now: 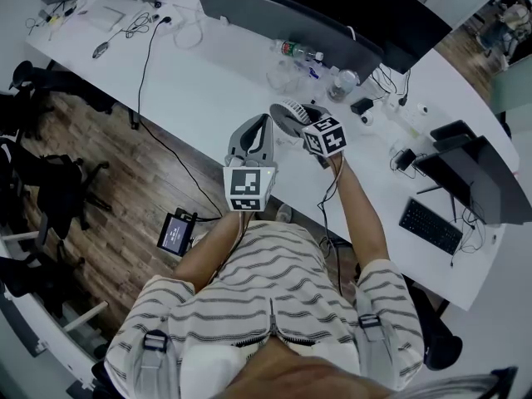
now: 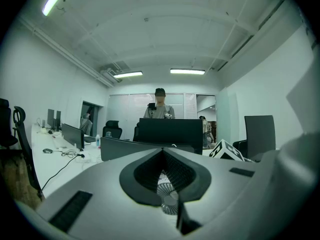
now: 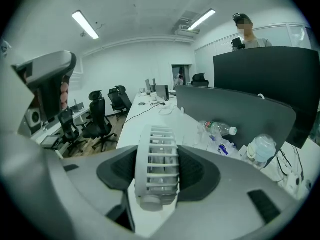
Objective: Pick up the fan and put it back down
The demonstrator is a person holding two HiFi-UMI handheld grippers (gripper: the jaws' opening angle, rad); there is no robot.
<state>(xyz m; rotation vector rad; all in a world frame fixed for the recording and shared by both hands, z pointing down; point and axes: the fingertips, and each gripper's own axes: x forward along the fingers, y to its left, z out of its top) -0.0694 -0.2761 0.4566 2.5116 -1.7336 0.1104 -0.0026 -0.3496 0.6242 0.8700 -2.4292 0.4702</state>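
A small white fan [image 3: 157,165] with a slatted guard sits edge-on between my right gripper's [image 3: 157,159] dark pads, which are shut on it. In the head view the fan [image 1: 288,111] is held over the near edge of the white desk [image 1: 208,81], just beyond the right gripper [image 1: 301,125] and its marker cube. My left gripper [image 1: 264,123] hangs just left of the fan, its jaws meeting at a point with nothing between them. In the left gripper view the fan [image 2: 168,198] shows through the gap below the touching tips of the left gripper [image 2: 162,151].
Two dark monitors [image 1: 287,15] stand along the desk's far side, with plastic bottles [image 1: 299,52] and clutter before them. A keyboard [image 1: 431,225] lies at the right. Cables trail at the left. A person [image 2: 160,109] stands behind a monitor. Office chairs [image 3: 97,121] line the aisle.
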